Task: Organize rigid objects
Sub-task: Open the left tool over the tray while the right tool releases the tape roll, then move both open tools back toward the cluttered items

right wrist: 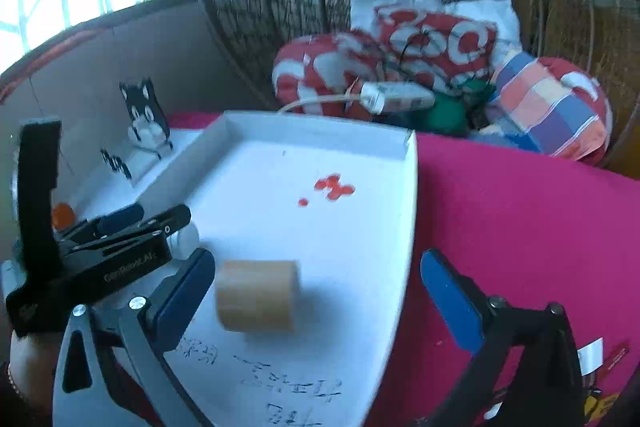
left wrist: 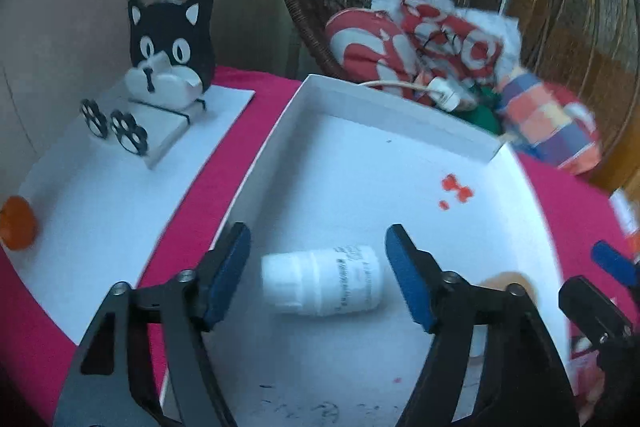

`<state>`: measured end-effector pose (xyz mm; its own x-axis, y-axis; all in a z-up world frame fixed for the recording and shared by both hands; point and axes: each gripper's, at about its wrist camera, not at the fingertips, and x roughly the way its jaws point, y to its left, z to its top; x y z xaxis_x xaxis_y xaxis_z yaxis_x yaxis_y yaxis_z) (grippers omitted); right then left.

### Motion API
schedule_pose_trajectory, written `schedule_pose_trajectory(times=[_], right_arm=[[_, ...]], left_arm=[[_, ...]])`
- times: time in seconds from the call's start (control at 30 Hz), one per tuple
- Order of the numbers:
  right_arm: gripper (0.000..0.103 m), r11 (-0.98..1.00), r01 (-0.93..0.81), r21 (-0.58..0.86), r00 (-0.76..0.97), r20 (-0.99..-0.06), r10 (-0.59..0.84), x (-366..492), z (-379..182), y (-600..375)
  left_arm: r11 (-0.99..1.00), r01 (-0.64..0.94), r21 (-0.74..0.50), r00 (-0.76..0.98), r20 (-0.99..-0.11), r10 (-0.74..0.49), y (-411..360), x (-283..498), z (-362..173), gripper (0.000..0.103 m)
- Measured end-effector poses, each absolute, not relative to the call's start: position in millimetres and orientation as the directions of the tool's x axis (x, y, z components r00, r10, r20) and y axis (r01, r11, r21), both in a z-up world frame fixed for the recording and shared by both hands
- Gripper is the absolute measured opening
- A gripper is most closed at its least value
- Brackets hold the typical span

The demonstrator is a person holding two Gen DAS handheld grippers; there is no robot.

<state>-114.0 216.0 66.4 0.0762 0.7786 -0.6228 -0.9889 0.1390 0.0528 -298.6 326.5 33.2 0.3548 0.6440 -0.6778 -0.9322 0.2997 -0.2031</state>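
A white plastic bottle (left wrist: 322,281) lies on its side in the white box tray (left wrist: 392,99). My left gripper (left wrist: 318,231) is open around it, one blue pad on each side, neither touching. A tan wooden cylinder (right wrist: 258,295) lies blurred on the tray floor (right wrist: 280,227). My right gripper (right wrist: 318,257) stands wide open over it; the cylinder sits close to the left finger and far from the right one. In the right wrist view the left gripper (right wrist: 148,219) hides most of the bottle (right wrist: 186,237).
The tray sits on a pink cloth (right wrist: 520,207) and has red stains (left wrist: 456,187) on its floor. To the left, a black-and-white cat figure (left wrist: 170,47) and an orange object (left wrist: 16,223) stand on a white board. Cushions (right wrist: 552,107) and a wicker chair lie beyond.
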Motion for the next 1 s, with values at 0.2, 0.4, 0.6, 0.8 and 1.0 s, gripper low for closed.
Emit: schedule_pose_trajectory(times=[0.2,0.4,0.6,0.8,1.0], right_arm=[[0.103,0.199,-0.977,0.078,0.120,-0.566,0.815,-92.9,89.0,186.7],[0.103,0.241,-0.965,0.103,0.168,-0.460,0.872,-62.7,119.7,135.0],[0.103,0.385,-0.913,0.134,0.300,-0.421,0.856,1.5,126.3,73.6],[0.103,0.497,-0.850,0.175,0.363,-0.489,0.793,57.9,102.8,26.2],[0.103,0.570,-0.811,0.136,0.387,-0.605,0.696,87.3,60.1,-1.8]], left_arm=[[0.318,-0.930,-0.186,0.363,-0.601,0.712,297.0,-299.9,63.8,0.103],[0.389,-0.892,-0.229,0.449,-0.530,0.719,261.2,-292.6,92.9,0.103],[0.586,-0.779,-0.223,0.610,-0.487,0.626,210.0,-247.4,103.6,0.103],[0.804,-0.574,-0.154,0.708,-0.587,0.393,168.5,-183.4,75.1,0.103],[0.873,-0.481,-0.079,0.683,-0.659,0.316,145.5,-142.3,43.9,0.101]])
